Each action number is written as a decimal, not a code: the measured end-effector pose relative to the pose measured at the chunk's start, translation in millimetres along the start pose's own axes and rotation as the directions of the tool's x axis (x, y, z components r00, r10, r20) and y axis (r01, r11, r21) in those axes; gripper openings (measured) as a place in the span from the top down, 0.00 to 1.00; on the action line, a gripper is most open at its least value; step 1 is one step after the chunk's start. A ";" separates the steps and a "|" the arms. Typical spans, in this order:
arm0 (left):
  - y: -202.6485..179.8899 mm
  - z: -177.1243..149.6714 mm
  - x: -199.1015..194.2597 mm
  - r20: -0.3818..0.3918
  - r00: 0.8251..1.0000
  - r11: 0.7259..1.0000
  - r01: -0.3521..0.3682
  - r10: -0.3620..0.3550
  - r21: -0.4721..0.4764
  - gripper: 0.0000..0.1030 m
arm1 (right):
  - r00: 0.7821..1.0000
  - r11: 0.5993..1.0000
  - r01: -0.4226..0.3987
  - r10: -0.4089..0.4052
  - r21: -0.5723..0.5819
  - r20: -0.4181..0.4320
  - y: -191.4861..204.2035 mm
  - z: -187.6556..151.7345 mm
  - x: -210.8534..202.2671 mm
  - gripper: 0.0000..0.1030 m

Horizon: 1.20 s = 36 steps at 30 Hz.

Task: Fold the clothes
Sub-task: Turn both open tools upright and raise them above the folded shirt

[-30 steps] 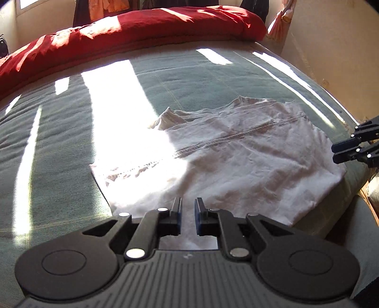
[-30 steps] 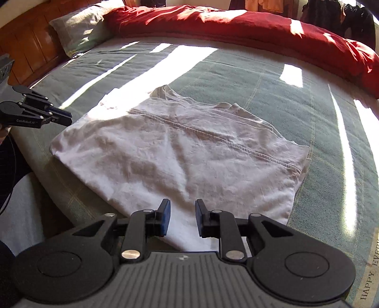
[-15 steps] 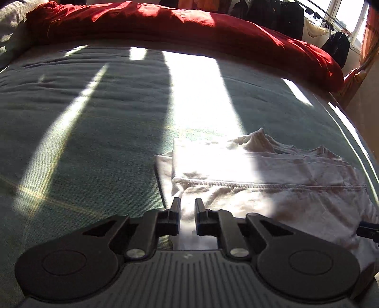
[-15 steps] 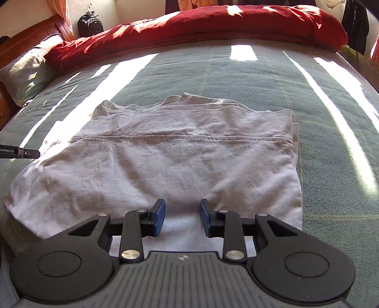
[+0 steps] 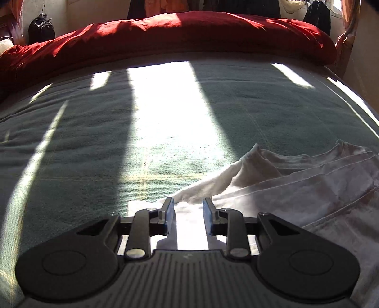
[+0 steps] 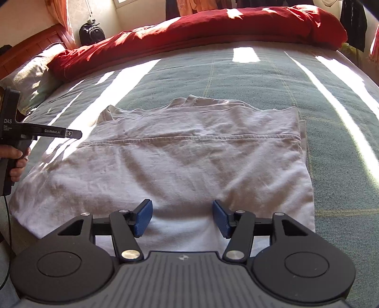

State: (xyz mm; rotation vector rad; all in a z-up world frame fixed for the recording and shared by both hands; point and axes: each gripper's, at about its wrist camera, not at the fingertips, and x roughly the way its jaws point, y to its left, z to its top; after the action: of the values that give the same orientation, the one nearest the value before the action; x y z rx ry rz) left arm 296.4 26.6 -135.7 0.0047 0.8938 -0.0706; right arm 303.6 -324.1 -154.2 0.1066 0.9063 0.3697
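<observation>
Lying flat on the green woven bedspread (image 6: 260, 71), the half-folded white cotton T-shirt (image 6: 184, 161) stretches left to right, its near edge under the right gripper (image 6: 182, 218), jaws opening empty, its left corner beneath the left gripper (image 5: 188, 218), also opening empty.

"GenRobot.AI" on left claw (image 6: 71, 134) arm; "DAS" on its body.

Bright bars of sunlight fall across a bed covered in a grey-green blanket (image 6: 248, 78), with a rumpled red duvet (image 6: 213, 26) heaped along its far edge. A wooden headboard (image 6: 30, 51) and a pale pillow (image 6: 28, 75) sit at the left, near a black backpack (image 6: 91, 33) against the cream wall. Dark clothes (image 5: 317, 15) hang beside orange curtains (image 5: 350, 26).
</observation>
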 end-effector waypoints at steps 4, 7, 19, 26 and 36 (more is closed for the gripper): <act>-22.7 -0.9 -30.8 0.003 0.987 0.986 0.162 -0.162 0.038 0.77 | 1.000 1.000 0.003 -0.003 -0.008 0.001 2.8 -1.0 0.2 0.38; -46.5 -10.4 -47.3 -0.027 0.969 0.965 0.247 -0.245 0.088 0.74 | 1.000 1.000 0.009 -0.009 -0.020 0.004 6.0 -1.7 0.9 0.36; -49.5 -11.1 2.2 0.017 0.994 0.994 0.112 -0.112 -0.019 0.74 | 1.000 0.999 0.013 -0.012 -0.038 0.013 13.3 -4.9 3.0 0.24; -70.8 -1.4 -30.8 0.065 0.974 0.975 0.220 -0.217 -0.032 0.67 | 0.998 0.999 0.014 -0.011 -0.043 0.057 19.5 -0.4 -14.5 0.23; -140.5 -14.0 3.8 0.018 0.949 0.947 0.312 -0.314 0.075 0.64 | 0.980 0.987 0.159 -0.155 -0.023 0.125 -7.3 32.6 11.1 0.23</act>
State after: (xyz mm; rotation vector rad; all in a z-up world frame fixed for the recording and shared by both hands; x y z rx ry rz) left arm 278.9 -113.4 -143.8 -0.0720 0.8562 -0.3985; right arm 337.3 -324.8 -144.2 0.0267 0.7809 0.2289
